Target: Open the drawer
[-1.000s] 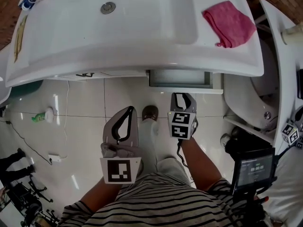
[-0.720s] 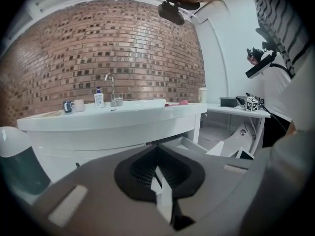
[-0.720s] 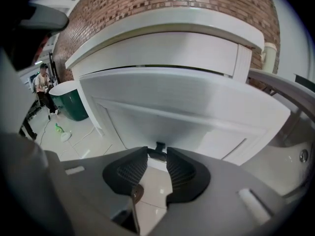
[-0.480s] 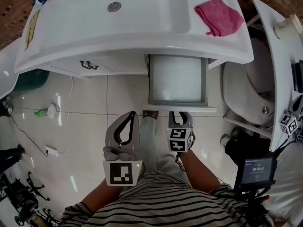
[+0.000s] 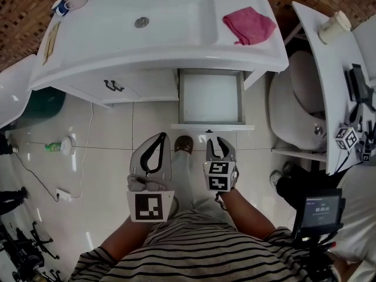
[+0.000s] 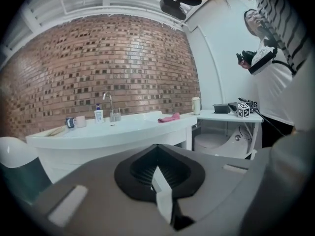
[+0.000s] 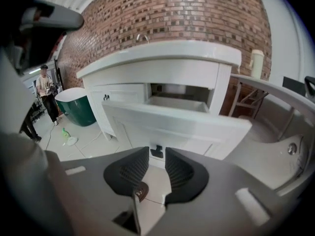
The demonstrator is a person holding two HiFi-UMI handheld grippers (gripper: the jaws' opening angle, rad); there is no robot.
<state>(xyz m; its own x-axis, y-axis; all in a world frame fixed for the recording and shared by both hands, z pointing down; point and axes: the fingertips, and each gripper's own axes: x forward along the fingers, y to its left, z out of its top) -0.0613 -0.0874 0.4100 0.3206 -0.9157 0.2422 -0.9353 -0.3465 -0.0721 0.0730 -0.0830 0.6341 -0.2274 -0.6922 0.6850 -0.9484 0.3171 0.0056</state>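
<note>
The white drawer (image 5: 210, 96) stands pulled far out of the vanity, and its inside looks bare. Its front panel (image 7: 177, 124) carries a small dark handle (image 7: 156, 150). My right gripper (image 5: 218, 141) hovers just short of that panel, slightly apart from it. In the right gripper view my right gripper (image 7: 156, 157) has its jaws closing with a gap left, nothing between them, and the handle shows just beyond the tips. My left gripper (image 5: 160, 138) hangs over the floor left of the drawer. In the left gripper view my left gripper (image 6: 156, 149) is shut and empty.
A pink cloth (image 5: 249, 25) lies on the vanity top beside the basin (image 5: 141, 22). A closed cabinet door (image 5: 113, 86) is left of the drawer. A toilet (image 5: 294, 107) and a side table (image 5: 335, 57) stand right. A green tub (image 5: 41, 101) stands left.
The drawer has slid from barely out to far out of the vanity. My right gripper backed away with it and now stands off the front. The left gripper drifted back slightly.
</note>
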